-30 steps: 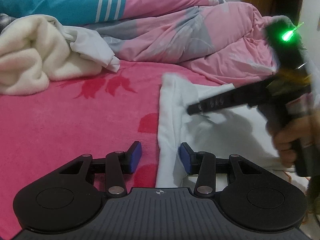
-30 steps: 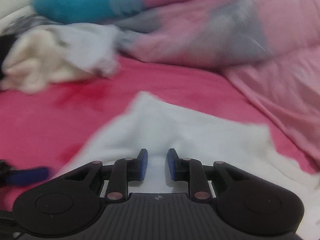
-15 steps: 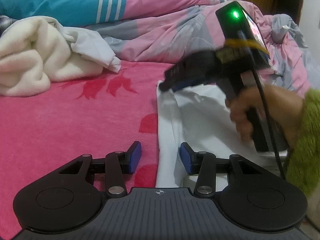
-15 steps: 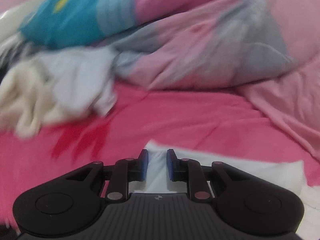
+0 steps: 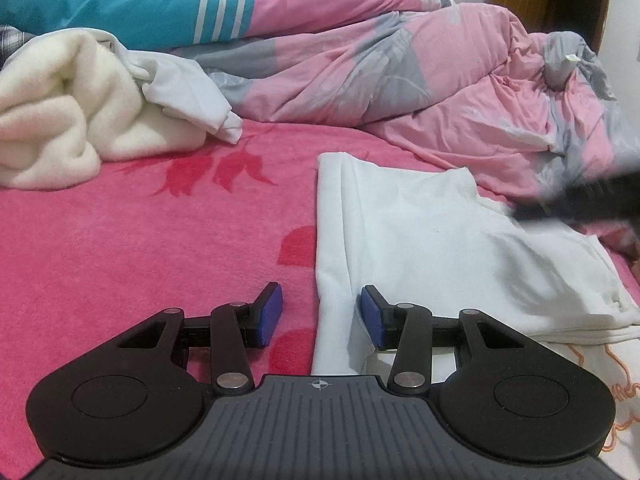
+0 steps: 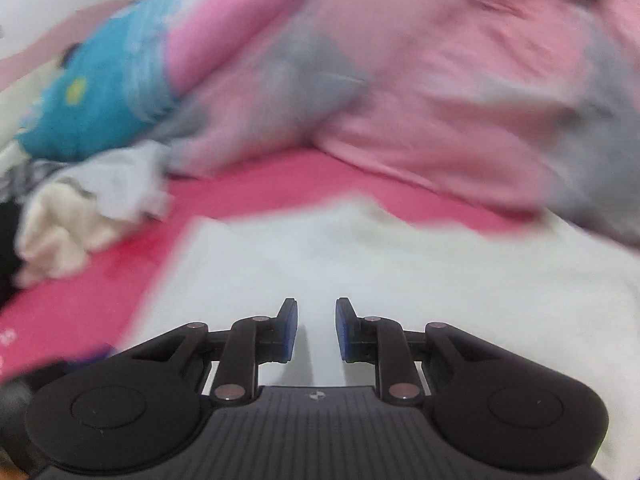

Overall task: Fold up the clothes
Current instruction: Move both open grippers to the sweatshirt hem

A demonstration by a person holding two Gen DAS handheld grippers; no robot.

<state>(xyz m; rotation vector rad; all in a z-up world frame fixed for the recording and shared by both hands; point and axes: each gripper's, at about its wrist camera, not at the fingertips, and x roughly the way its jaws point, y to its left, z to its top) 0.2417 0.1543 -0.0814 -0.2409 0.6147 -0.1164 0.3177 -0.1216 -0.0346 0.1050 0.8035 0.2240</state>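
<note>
Right gripper [image 6: 316, 328] now off far corner, both grippers released over white garment [image 5: 420, 240].

Both cams sit low on their grippers, looking forward along the fingers across the bed. Left wrist view hovers close over the pink sheet [image 5: 140, 240], aimed at the left edge of the white garment [image 5: 420, 240], with the duvet [image 5: 420, 80] piled at the back and a door far right. Right wrist view is tilted, motion-blurred, sitting right above the same garment [image 6: 360, 260], facing the same duvet [image 6: 440, 80]. Both also catch the cream blanket [image 5: 60, 120] on the left [image 6: 52, 240] and the teal pillow up top
</note>
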